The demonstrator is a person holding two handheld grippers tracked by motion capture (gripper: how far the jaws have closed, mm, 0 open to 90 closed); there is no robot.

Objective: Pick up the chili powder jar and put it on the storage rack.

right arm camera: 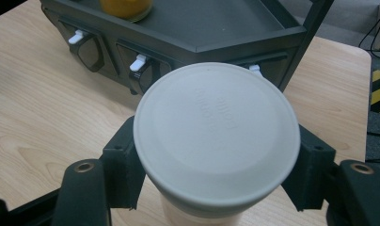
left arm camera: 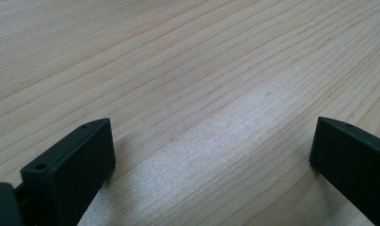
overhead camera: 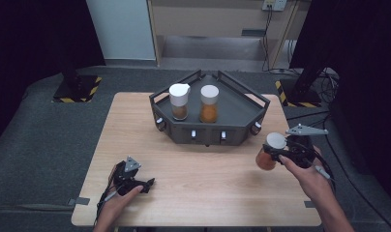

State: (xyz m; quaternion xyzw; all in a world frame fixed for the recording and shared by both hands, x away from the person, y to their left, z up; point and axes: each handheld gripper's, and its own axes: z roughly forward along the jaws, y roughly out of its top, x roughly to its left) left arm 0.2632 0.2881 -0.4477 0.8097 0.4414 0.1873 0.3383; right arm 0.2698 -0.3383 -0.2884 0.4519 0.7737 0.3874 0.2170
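Pale wood bench (overhead camera: 193, 193): we see light, straight-grained boards carrying everything here, standing on a grey floor.
Dark tray (overhead camera: 242, 126): we find a grey, many-sided rack at the far middle of the bench, with a raised rail round it and small white clips along its front wall.
Jars in the tray: we count two, both upright with their white lids upward; the brown-filled jar (overhead camera: 179, 102) stands left, the orange-filled jar (overhead camera: 209, 104) just beside it on the right, the two apart.
Held jar (overhead camera: 269, 152): we see it at the right side of the bench, in front of the tray's right corner and apart from it. Its long axis runs close to vertical, white lid up, orange-brown contents below. In the right gripper view the round lid (right arm camera: 216, 134) faces the camera, with the tray's front wall behind it.
Right gripper (overhead camera: 277, 153): our right hand (overhead camera: 312, 179) holds it; its jaws are clenched on the jar just under the lid, one on each side.
Left gripper (overhead camera: 147, 184): our left hand (overhead camera: 117, 203) holds it low at the near left of the bench, well apart from the jar. In the left gripper view its jaws stand wide and released, with bare wood between them.
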